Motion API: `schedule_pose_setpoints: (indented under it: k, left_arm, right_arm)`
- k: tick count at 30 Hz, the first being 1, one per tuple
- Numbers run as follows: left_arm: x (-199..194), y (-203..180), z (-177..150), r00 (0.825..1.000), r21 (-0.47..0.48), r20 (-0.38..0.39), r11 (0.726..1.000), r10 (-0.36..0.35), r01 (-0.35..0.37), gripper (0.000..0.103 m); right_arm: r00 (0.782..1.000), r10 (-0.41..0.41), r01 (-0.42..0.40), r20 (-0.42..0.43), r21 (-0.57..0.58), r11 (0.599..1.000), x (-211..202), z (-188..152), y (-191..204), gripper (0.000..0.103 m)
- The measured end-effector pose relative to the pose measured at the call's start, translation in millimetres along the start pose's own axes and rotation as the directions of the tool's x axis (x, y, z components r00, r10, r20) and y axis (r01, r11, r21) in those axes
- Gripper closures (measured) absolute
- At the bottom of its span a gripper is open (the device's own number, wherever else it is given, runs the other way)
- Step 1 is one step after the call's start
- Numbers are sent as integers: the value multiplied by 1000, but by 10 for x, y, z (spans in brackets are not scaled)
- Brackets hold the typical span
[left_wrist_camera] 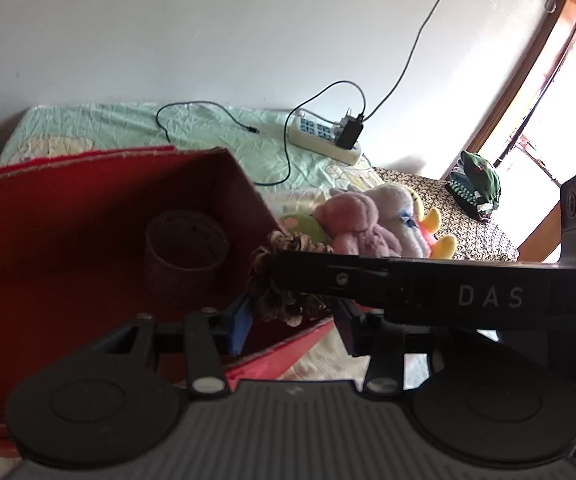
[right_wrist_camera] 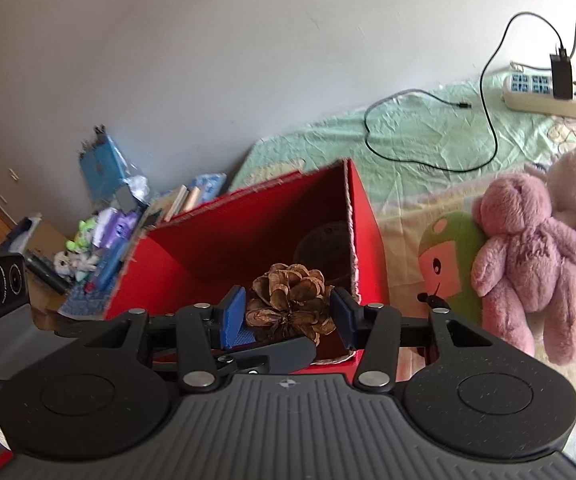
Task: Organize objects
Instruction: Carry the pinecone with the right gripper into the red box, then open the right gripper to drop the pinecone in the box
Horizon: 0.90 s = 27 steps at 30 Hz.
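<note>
Brown pine cone, over red box

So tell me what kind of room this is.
Probably a bedroom in a home. A bed with a pale green printed sheet stands against the wall, plush toys such as a pink teddy bear lie on it, and a power strip with a charger sits there too.

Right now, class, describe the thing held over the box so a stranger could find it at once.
Find the open red box on the bed. Just above its near edge, both grippers clamp a brown pine cone. Its dry, woody scales set it apart from the soft plush toys alongside.
</note>
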<state>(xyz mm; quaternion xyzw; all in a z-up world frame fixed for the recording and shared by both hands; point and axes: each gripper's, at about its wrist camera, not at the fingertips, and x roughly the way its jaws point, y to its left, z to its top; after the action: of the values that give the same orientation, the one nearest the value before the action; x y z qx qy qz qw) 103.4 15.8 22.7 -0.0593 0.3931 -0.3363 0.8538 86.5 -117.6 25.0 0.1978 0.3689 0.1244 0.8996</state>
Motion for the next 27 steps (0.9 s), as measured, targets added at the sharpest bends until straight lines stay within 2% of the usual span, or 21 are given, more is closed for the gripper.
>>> schedule_pose_setpoints:
  k: [3, 8, 10, 13, 24, 27]
  left_arm:
    - [120, 97, -2, 999, -16, -30, 1000, -12, 11, 57]
    - [185, 183, 19, 999, -30, -34, 999, -15, 14, 57]
    - [211, 217, 17, 999, -37, -42, 999, -16, 15, 57]
    - [257, 265, 1, 998, -62, -60, 998, -29, 25, 57]
    - [337, 284, 8, 997, -67, -75, 998, -11, 6, 56]
    - [350, 289, 5, 997, -64, -77, 998, -1, -4, 53]
  right_arm:
    - [1000, -8, 8, -8, -5, 1000, 47, 12, 11, 52]
    - [999, -28, 27, -17, -26, 999, 108, -18, 68, 52]
    - [1000, -24, 24, -14, -31, 999, 112, -25, 81, 47]
    - [1000, -24, 24, -2, -28, 999, 111, -38, 86, 44]
    - [1000, -16, 16, 21, -15, 1000, 104, -46, 75, 44]
    - [1000, -14, 15, 23, -13, 1000, 103, -46, 71, 44]
